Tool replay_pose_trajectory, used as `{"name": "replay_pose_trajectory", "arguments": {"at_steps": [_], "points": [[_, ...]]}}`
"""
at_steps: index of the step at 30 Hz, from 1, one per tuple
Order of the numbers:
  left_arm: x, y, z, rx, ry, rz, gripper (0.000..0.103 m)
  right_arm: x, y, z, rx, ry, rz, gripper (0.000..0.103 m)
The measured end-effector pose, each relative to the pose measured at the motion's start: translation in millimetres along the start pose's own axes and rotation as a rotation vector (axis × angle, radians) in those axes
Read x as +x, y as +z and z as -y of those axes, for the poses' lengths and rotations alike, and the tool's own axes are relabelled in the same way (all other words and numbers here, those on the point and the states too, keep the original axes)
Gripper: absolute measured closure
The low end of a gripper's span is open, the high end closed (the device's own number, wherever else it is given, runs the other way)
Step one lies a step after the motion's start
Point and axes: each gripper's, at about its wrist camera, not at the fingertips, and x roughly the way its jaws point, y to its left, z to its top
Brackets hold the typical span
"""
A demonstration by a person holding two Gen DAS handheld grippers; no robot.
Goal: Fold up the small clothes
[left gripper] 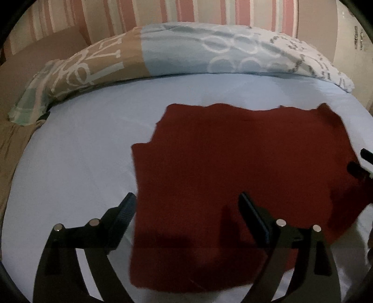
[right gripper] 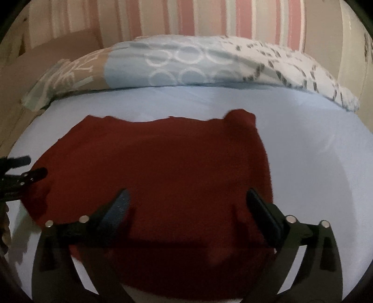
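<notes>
- Red garment (left gripper: 233,163) lies flat on the bed (left gripper: 81,151), mid-sheet, short of the far-edge pillow (left gripper: 177,53).
- Left gripper (left gripper: 188,200): jaws wide, empty, above the garment's left edge.
- Right gripper (right gripper: 186,198): jaws wide, empty, above the garment's right part.

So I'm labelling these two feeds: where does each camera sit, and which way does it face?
Left wrist: on the left tongs, looking down over the red cloth's left edge; right tongs at the frame's right.
Right wrist: on the right tongs, looking down over the cloth's right part; left tongs at the frame's left.
Shared: cloth, sheet, pillow, striped wall.
</notes>
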Motion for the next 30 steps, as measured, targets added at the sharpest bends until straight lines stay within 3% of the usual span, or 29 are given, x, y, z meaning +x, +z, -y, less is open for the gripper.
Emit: {"name": "replay_pose_trajectory", "arguments": {"at_steps": [13,16,21,27,30], "points": [[-17,-27,30,-0.025,-0.051,-0.062,0.01,-7,-53,-34,-0.062,-0.026,-0.086,0.003],[-16,-30,41,-0.015,-0.05,-0.065,0.01,-8,-61,-25,-0.039,-0.021,-0.108,0.003],[-15,-34,55,-0.005,-0.066,-0.071,0.01,-27,-66,-2,0.014,-0.012,-0.074,0.003],[-11,-37,70,0.002,-0.085,-0.073,0.01,-39,-73,44,0.13,-0.088,-0.07,0.003],[-10,-38,75,0.014,-0.085,-0.08,0.01,-37,-72,65,0.235,-0.049,-0.081,0.004]]}}
